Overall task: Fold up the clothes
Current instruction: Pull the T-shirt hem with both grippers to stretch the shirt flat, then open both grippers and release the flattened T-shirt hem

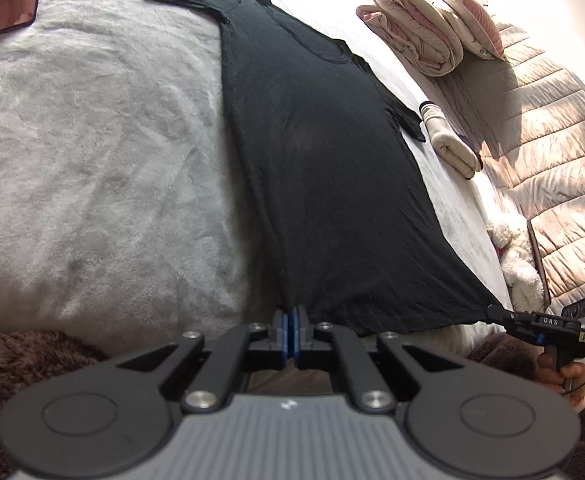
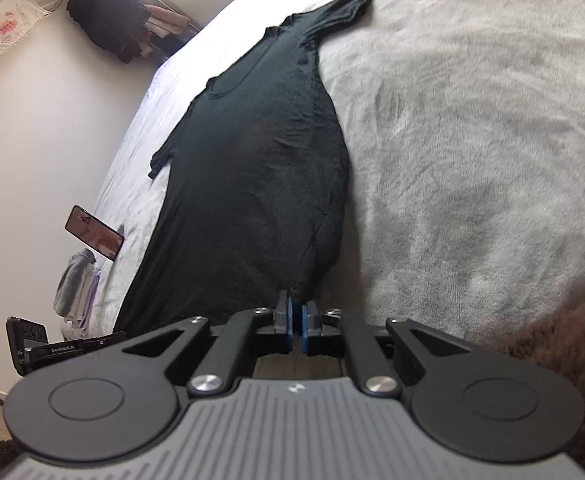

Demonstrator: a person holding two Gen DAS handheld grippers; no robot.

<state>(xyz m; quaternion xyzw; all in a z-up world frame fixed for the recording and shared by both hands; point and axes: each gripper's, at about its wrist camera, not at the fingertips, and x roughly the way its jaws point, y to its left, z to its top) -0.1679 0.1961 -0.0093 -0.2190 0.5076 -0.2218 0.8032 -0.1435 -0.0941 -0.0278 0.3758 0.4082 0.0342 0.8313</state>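
Note:
A black T-shirt lies stretched lengthwise on a grey fleece bedspread, collar and sleeves at the far end. My left gripper is shut on the near hem, with the blue pads pinching the cloth. In the left wrist view my right gripper grips the other hem corner at the right, and the hem is pulled taut between the two. In the right wrist view the T-shirt runs away from my right gripper, which is shut on the hem. The left gripper shows at the lower left.
A phone lies on the bedspread at the far left. A rolled quilt, a pillow, a cream sock and a white plush toy line the right side. Brown fuzzy fabric covers the near edge.

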